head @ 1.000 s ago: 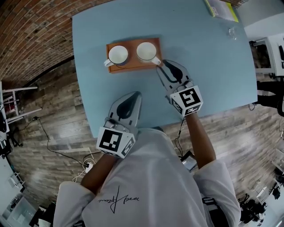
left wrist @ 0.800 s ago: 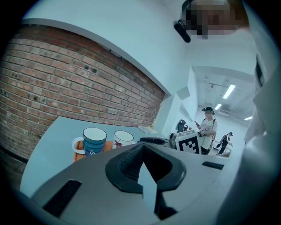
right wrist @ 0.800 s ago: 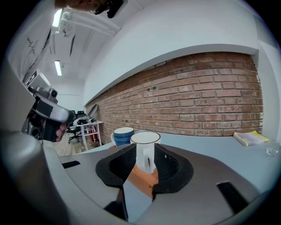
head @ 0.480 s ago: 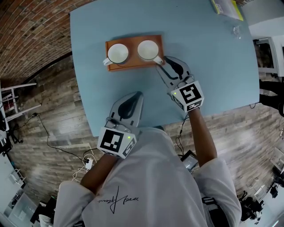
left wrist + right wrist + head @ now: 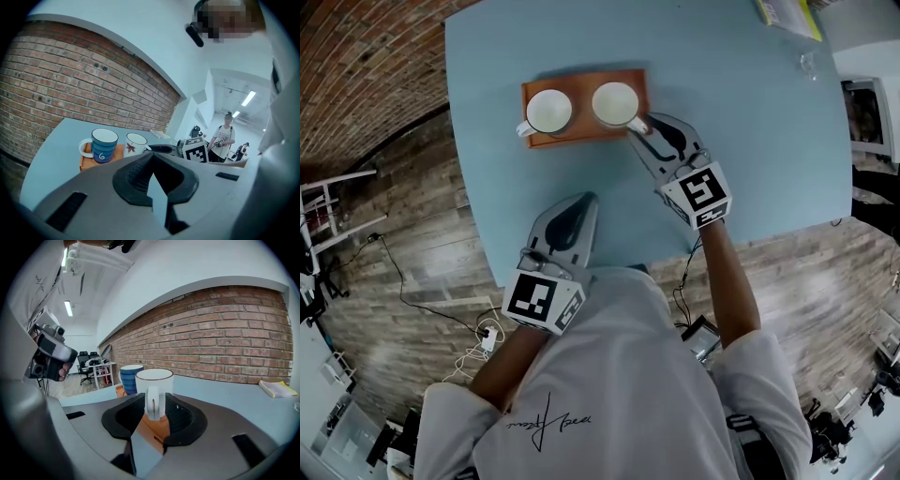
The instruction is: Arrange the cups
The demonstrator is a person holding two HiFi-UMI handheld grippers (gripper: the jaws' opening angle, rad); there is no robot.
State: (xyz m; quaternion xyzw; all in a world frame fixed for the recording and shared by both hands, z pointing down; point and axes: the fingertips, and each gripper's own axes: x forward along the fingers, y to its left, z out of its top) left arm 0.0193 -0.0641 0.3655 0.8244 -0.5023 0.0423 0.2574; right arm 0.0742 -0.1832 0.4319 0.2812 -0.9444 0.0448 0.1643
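Two cups stand upright side by side on an orange-brown tray (image 5: 584,139), which lies toward the far side of the pale blue bench (image 5: 750,122). The blue cup (image 5: 548,111) takes the tray's left half (white inside, with a pale swirl on its side in the left gripper view). Its handle points toward the tray's near left corner.

Nearer the person, at the bench's near edge and well apart from the tray, is the left tool (image 5: 591,199). It points toward the cups, and its jaws are closed together with nothing between them.

The white cup (image 5: 615,103) fills the tray's right half, close beside the blue one. It has a thin dark rim and a brown leaf on its side. Its handle sticks out toward the near right, over the tray's corner.

The right tool (image 5: 639,129) reaches that corner. Its jaws stand wide, having just been opening, and the white cup's handle stands between the pads with a gap on either side, so nothing is gripped.

Far right, a yellow-edged booklet (image 5: 787,17) lies at the bench's far corner.
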